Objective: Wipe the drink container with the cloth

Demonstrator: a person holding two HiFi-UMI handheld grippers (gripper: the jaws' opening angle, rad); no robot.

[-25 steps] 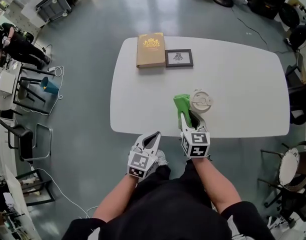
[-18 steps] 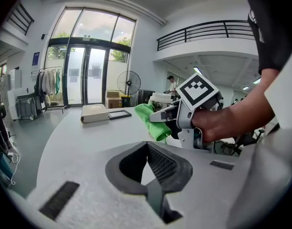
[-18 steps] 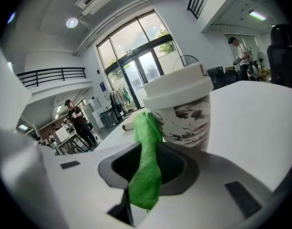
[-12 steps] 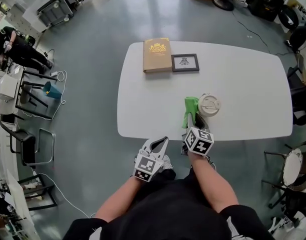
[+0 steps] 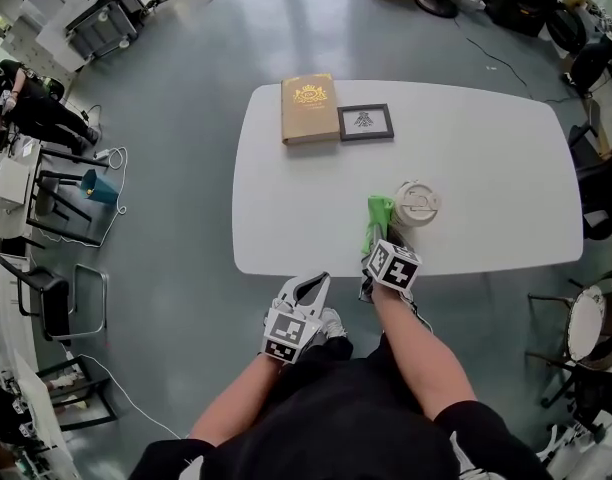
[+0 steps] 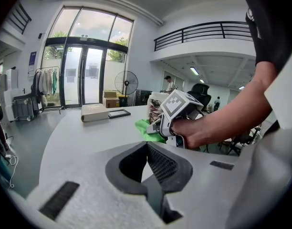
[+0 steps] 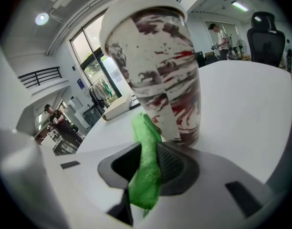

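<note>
A lidded paper drink cup (image 5: 416, 204) with red-brown splashes (image 7: 160, 66) stands upright near the front edge of the white table (image 5: 486, 158). My right gripper (image 5: 378, 236) is shut on a green cloth (image 5: 376, 220) (image 7: 147, 168), whose free end rises just left of the cup's base; touching or not, I cannot tell. In the left gripper view the cloth (image 6: 147, 129) and cup (image 6: 155, 108) show behind the right hand. My left gripper (image 5: 308, 288) hangs off the table's front edge, jaws together, holding nothing.
A tan book (image 5: 309, 107) and a small black picture frame (image 5: 365, 122) lie at the table's far side. Chairs (image 5: 56, 298) and racks stand on the grey floor to the left; another chair (image 5: 586, 338) sits right of the table. People work in the background.
The right gripper has shifted slightly, keeping the cloth beside the cup. The left gripper has stayed below the table edge.
</note>
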